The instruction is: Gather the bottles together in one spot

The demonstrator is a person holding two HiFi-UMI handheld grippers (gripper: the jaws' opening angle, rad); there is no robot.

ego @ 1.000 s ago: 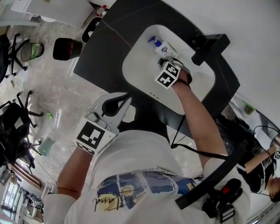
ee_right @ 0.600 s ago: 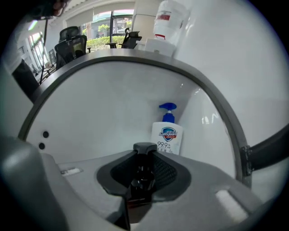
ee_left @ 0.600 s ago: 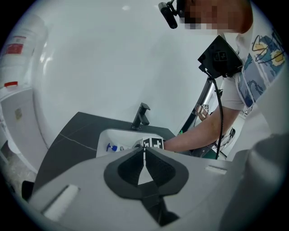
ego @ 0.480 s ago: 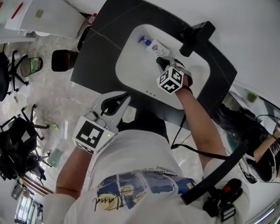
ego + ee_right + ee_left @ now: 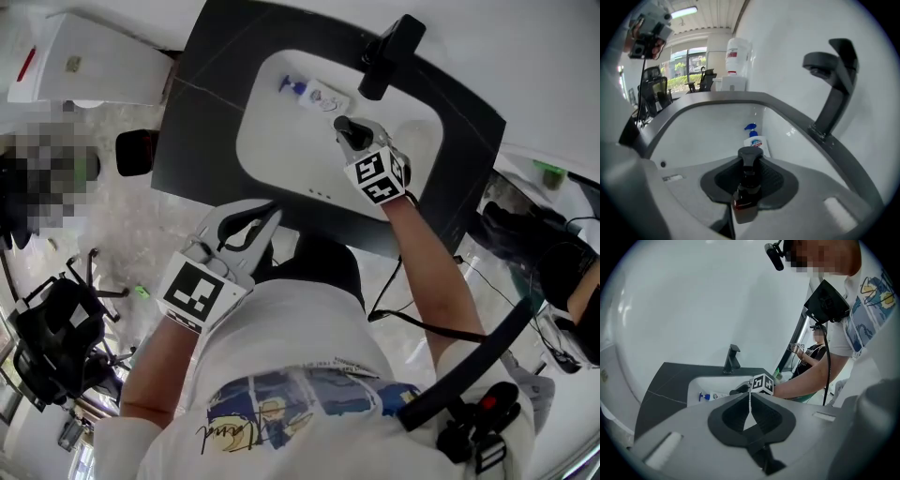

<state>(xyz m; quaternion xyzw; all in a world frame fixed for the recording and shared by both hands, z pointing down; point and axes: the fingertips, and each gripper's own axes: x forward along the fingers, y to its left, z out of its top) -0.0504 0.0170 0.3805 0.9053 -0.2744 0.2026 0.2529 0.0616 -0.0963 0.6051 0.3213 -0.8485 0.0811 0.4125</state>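
Observation:
My right gripper (image 5: 352, 139) is shut on a dark pump bottle (image 5: 345, 128) with a black pump head and a reddish-brown body, held above the white sink (image 5: 272, 155). In the right gripper view the bottle (image 5: 746, 199) stands upright between the jaws of the right gripper (image 5: 749, 161). A white bottle with a blue pump (image 5: 314, 92) lies on its side at the sink's far end, also seen as the white bottle (image 5: 756, 139) beyond the jaws. My left gripper (image 5: 264, 216) hovers at the counter's near edge, shut with nothing in it; its jaws (image 5: 750, 401) meet.
A black faucet (image 5: 386, 49) rises behind the sink, close to the held bottle. The sink sits in a dark countertop (image 5: 202, 122). A white unit (image 5: 94, 66) stands to the left, with office chairs on the floor below. Another person (image 5: 813, 350) stands off to the right.
My right gripper has risen out of the sink with the dark bottle, pulling away from the white bottle and rolling. The left gripper has shifted only slightly.

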